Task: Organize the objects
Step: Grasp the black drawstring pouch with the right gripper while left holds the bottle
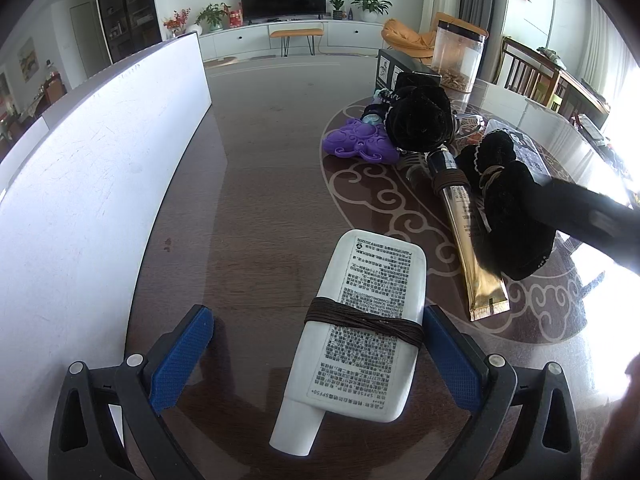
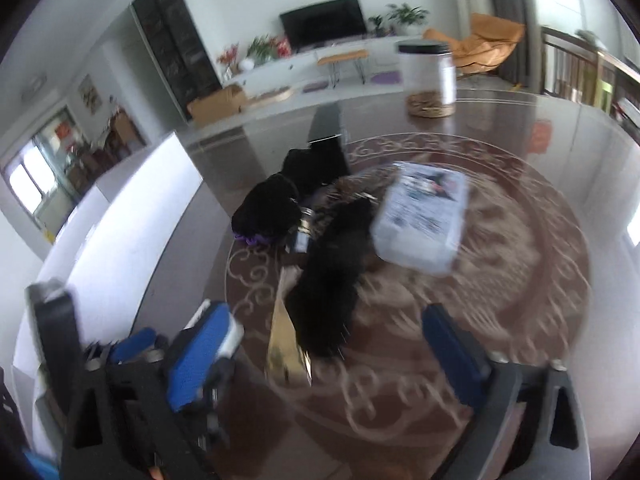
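Observation:
A white sunscreen bottle with a brown cord around it lies on the dark table between the spread fingers of my left gripper, which is open; the right pad is close to the bottle. A gold tube lies to its right under a black velvet bow. My right gripper is open above the gold tube and a black fuzzy piece; this view is blurred. Part of the right gripper shows as a dark bar in the left wrist view.
A white board stands along the left. A second black bow, a purple toy, a black box, a clear canister and a white packet sit further back on the patterned table.

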